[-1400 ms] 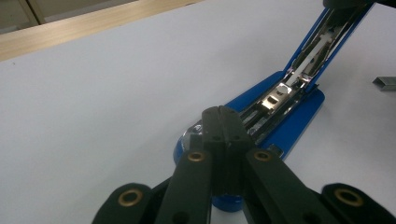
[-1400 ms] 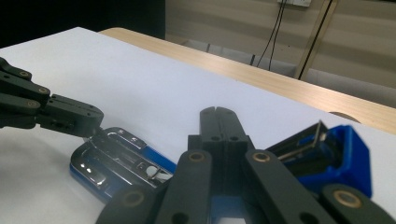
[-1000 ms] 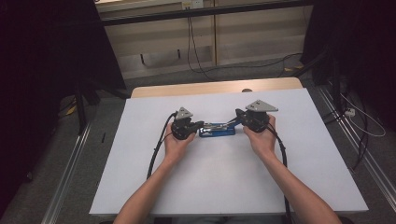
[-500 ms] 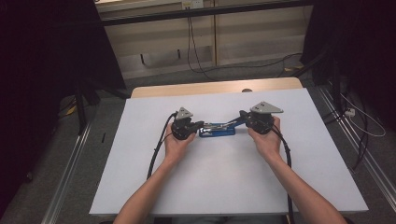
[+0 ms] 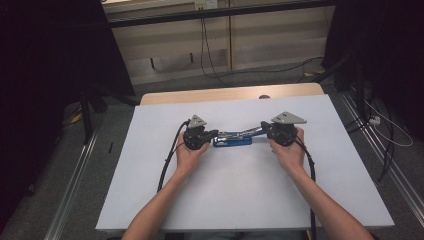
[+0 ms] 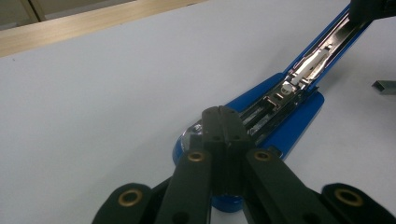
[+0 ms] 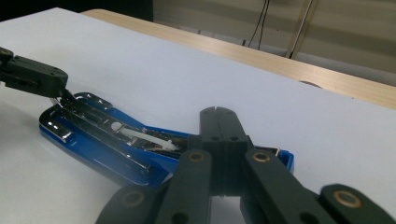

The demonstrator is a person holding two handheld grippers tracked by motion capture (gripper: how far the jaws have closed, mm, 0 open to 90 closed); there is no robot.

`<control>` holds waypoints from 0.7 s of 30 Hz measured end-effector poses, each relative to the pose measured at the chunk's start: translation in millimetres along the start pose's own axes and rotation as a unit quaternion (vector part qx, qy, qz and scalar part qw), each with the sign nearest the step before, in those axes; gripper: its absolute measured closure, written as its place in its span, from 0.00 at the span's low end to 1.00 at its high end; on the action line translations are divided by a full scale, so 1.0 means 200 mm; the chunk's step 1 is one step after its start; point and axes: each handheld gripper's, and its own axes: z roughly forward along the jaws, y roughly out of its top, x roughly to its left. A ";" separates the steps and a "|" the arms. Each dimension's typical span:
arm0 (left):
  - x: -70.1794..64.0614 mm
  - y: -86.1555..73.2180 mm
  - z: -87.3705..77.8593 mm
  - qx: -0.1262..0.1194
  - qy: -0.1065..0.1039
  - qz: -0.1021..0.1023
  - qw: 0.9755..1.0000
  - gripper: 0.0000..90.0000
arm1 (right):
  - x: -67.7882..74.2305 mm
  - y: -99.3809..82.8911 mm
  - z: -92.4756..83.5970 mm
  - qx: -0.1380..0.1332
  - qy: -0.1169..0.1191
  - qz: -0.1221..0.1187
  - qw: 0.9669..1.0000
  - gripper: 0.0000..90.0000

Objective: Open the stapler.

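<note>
A blue stapler (image 5: 232,139) lay opened out on the white tabletop (image 5: 250,200), stretched between the two tongs. The left tongs (image 6: 222,122) were pressed together, their tips resting on the stapler's blue base (image 6: 285,135) near its front end; whether they nipped an edge of it or merely bore down could not be told. The right tongs (image 7: 219,122) were likewise pressed together, and the swung-open upper arm (image 5: 252,131) ran up from the base toward them, its far end lifted off the tabletop; from the left gripper view that arm rose away with its metal staple channel (image 6: 308,63) bared and a white pusher inside it. A small strip of staples (image 6: 384,87) lay on the tabletop just beyond the open arm, on the side away from the left tongs.

The step in hand looked like holding the stapler open for reloading: one tongs steadying the base, the other keeping the arm swung back. The next move probably called for one tongs to let go, spread, and pick up the thin staple strip cleanly, then lay it straight into the narrow channel while the base stayed pinned, a job needing fine alignment.
</note>
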 end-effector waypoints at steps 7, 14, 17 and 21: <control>0.00 0.00 0.00 0.000 0.000 0.000 1.000 1.00 | -0.01 -0.02 0.00 0.006 0.000 0.002 1.000 1.00; 0.00 0.00 0.00 -0.001 0.001 -0.001 1.000 1.00 | -0.02 -0.04 0.01 0.027 0.000 0.004 1.000 1.00; -0.01 0.00 0.00 -0.003 0.004 -0.004 1.000 1.00 | -0.02 -0.05 0.02 0.029 -0.001 0.005 1.000 1.00; -0.01 0.00 0.00 -0.002 0.004 -0.003 1.000 1.00 | -0.02 -0.06 0.03 0.028 -0.001 0.001 1.000 1.00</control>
